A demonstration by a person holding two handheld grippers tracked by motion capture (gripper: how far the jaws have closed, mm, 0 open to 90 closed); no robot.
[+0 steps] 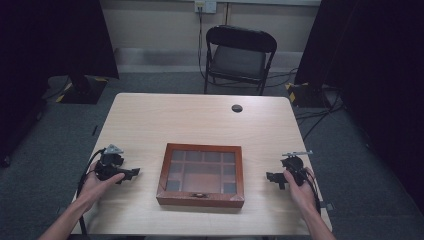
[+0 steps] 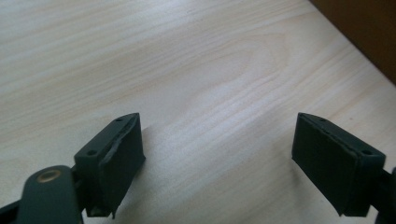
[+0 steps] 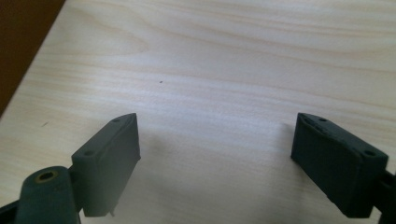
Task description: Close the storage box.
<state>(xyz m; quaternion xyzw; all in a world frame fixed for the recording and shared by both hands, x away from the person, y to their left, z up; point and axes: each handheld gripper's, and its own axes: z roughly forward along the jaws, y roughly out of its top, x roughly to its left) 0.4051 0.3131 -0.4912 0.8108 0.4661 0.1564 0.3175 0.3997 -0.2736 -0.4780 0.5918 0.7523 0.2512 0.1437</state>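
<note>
Black left claw [image 1: 134,172] and right claw [image 1: 270,178] wide open, empty, flanking wooden box [image 1: 201,175].

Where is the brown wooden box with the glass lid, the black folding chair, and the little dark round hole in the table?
Brown wooden box with glass lid [image 1: 200,198], high view, on its front wall.
Black folding chair [image 1: 237,61], high view, on its seat.
Dark round hole [image 1: 237,108], high view, on its middle.
</note>
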